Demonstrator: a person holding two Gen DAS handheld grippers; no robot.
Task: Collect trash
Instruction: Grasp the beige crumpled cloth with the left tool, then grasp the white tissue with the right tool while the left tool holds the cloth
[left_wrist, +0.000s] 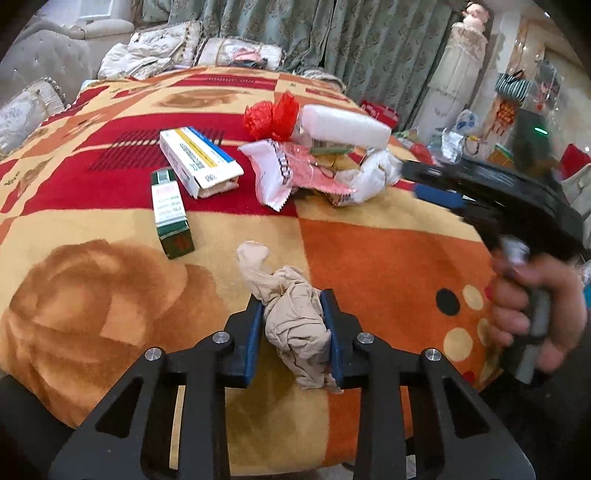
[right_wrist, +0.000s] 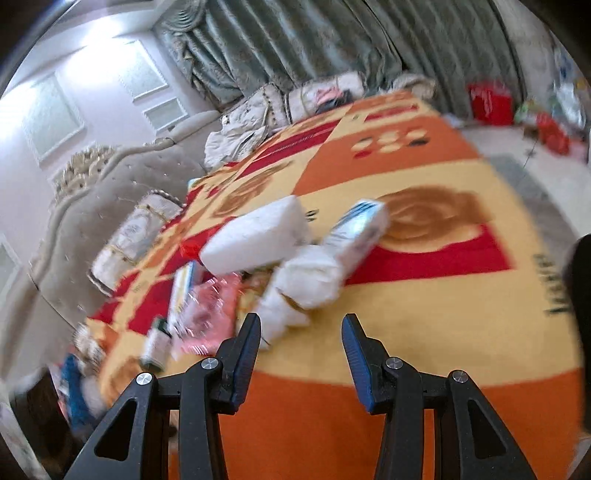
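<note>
1. Left tool (left_wrist: 293, 336) clamped on beige crumpled cloth (left_wrist: 291, 317), low over the blanket (left_wrist: 369, 251) on the bed.
2. Right tool (right_wrist: 301, 347) jaws apart, empty, near white wrapper pile (right_wrist: 306, 280).

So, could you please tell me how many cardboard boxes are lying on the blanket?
2 in clear view: a white box left of the wrapper pile, and a green box nearer the camera. Others may hide within the pile.

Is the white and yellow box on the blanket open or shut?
Open: the box lies flat, and its near end flap gapes, showing the inside.
</note>
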